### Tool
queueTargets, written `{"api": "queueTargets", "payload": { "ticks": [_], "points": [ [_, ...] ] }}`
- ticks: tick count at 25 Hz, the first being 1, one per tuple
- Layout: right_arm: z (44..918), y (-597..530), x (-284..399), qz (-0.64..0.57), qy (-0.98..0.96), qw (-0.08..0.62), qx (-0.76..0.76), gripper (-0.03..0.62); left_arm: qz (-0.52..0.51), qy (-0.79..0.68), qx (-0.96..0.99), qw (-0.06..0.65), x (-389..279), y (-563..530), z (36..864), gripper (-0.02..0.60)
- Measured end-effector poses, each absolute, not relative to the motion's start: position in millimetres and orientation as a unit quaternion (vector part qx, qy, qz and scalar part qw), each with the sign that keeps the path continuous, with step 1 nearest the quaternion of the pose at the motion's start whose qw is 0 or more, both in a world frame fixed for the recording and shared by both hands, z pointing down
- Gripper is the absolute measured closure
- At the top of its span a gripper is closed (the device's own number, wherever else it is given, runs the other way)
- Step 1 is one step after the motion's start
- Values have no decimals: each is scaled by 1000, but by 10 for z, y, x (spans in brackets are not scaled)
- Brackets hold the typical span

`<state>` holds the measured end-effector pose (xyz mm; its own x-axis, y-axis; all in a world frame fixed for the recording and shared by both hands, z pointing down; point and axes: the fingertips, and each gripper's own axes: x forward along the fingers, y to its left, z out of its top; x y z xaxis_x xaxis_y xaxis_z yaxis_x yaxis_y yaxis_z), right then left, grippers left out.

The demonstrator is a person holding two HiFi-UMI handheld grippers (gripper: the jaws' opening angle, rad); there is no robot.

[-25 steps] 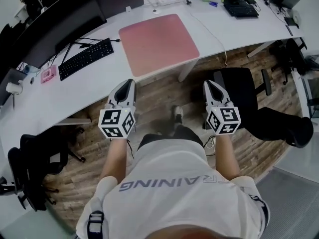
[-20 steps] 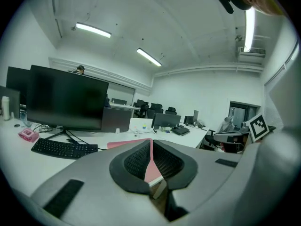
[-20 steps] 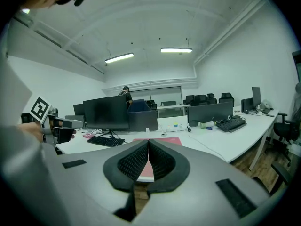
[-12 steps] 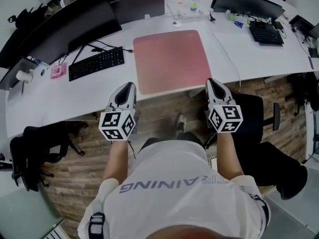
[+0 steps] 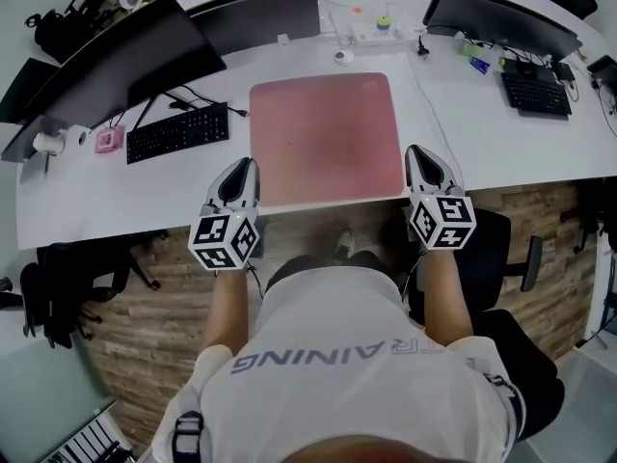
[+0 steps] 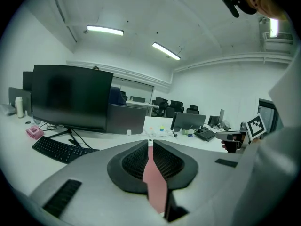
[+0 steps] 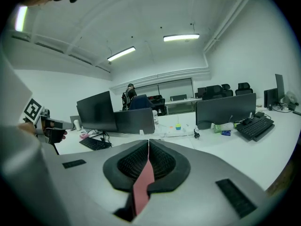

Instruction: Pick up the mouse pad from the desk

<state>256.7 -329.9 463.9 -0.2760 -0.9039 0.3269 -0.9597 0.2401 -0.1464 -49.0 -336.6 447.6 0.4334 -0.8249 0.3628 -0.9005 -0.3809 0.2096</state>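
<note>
A large pink mouse pad (image 5: 323, 138) lies flat on the white desk (image 5: 116, 191), with its near edge at the desk's front. My left gripper (image 5: 241, 165) hovers at the pad's near left corner and is shut with nothing in it. At the near right corner sits my right gripper (image 5: 418, 152), likewise shut and empty. In the left gripper view the closed tips (image 6: 150, 147) point over the desk, and the mouse pad (image 6: 155, 182) shows pink below them. The right gripper view shows the same: the right gripper (image 7: 148, 145) is shut above the mouse pad (image 7: 142, 185).
A black keyboard (image 5: 176, 131) and a small pink object (image 5: 106, 141) lie left of the pad. Dark monitors (image 5: 116, 51) (image 5: 258, 13) (image 5: 501, 13) stand behind it. A power strip (image 5: 371, 29) is at the back. A second keyboard (image 5: 538, 95) lies far right. Black chairs (image 5: 492, 249) (image 5: 67, 287) stand below the desk edge.
Both grippers have come forward from over the wooden floor to the desk's front edge, one at each near corner of the pad. Their jaws stayed shut.
</note>
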Motion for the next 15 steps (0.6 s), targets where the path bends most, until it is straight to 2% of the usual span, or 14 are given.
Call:
{"api": "queueTargets", "payload": {
  "ticks": [5, 11, 14, 15],
  "points": [
    [4934, -3614, 2731, 183, -781, 109, 587, 569, 111, -537, 811, 202, -427, -3611, 4647, 538],
    [5339, -3840, 2613, 213, -776, 159, 572, 568, 134, -535, 799, 239, -526, -3860, 5009, 535],
    [5512, -4008, 2554, 220, -764, 188, 577, 554, 154, -520, 799, 260, -566, -4063, 5296, 448],
    [5573, -4058, 2523, 221, -759, 201, 579, 523, 163, -515, 797, 268, -594, -4128, 5417, 434]
  ]
}}
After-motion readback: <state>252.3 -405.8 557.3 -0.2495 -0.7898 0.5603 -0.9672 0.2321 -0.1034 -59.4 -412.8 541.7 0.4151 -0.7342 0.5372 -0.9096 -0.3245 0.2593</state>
